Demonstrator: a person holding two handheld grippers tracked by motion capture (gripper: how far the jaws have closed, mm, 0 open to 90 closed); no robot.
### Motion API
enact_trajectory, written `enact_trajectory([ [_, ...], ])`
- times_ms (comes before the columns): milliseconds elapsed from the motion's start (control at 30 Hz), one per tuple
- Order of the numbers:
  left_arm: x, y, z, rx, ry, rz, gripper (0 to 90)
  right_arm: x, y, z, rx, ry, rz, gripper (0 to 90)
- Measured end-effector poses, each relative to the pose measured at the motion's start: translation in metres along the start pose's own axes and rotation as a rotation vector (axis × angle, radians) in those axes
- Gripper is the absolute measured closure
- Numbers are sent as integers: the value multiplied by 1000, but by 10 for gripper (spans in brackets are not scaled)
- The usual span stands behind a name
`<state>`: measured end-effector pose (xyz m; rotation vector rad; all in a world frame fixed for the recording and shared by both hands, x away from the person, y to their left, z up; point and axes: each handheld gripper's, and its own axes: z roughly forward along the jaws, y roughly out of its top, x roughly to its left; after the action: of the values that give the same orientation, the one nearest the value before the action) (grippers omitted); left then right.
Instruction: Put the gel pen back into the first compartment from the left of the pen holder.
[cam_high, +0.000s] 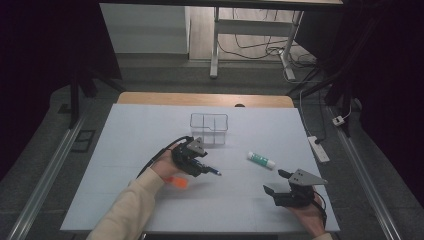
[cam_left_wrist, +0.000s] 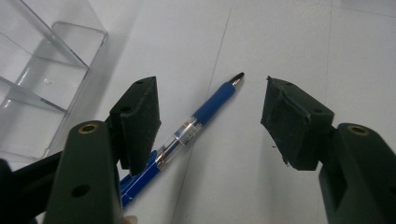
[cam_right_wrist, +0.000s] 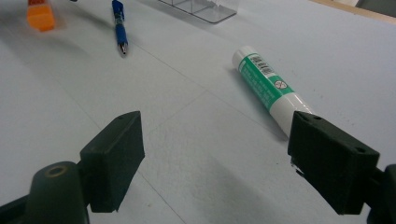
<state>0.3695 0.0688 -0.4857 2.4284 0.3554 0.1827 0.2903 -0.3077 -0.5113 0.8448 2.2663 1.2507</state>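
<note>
A blue pen (cam_left_wrist: 205, 109) lies flat on the white table, tip pointing away. My left gripper (cam_left_wrist: 210, 86) hovers low over it, open, with the pen between its jaws and nearer the left one; neither pad presses on it. From above, the left gripper (cam_high: 202, 167) covers most of the pen (cam_high: 215, 172). A green-and-white glue stick (cam_right_wrist: 266, 81) lies just beyond my right gripper (cam_right_wrist: 217, 126), which is open with nothing between its jaws. The right gripper (cam_high: 275, 181) rests near the front right of the table, with the glue stick (cam_high: 261, 160) a little behind it.
A clear plastic divided organizer (cam_high: 209, 127) stands behind the left gripper, close to the pen (cam_left_wrist: 42, 79). A small orange object (cam_high: 177, 181) lies by the left hand. The white table top (cam_high: 125, 150) ends near the front edge at the person's sleeves.
</note>
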Motion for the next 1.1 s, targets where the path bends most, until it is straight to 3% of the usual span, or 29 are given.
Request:
enact_trajectory([
  [600, 2, 12, 19, 81, -22, 42, 365, 0, 0, 0, 13, 4, 0, 179],
  [1100, 1, 18, 43, 145, -67, 113, 371, 0, -1, 1, 13, 6, 1, 179],
])
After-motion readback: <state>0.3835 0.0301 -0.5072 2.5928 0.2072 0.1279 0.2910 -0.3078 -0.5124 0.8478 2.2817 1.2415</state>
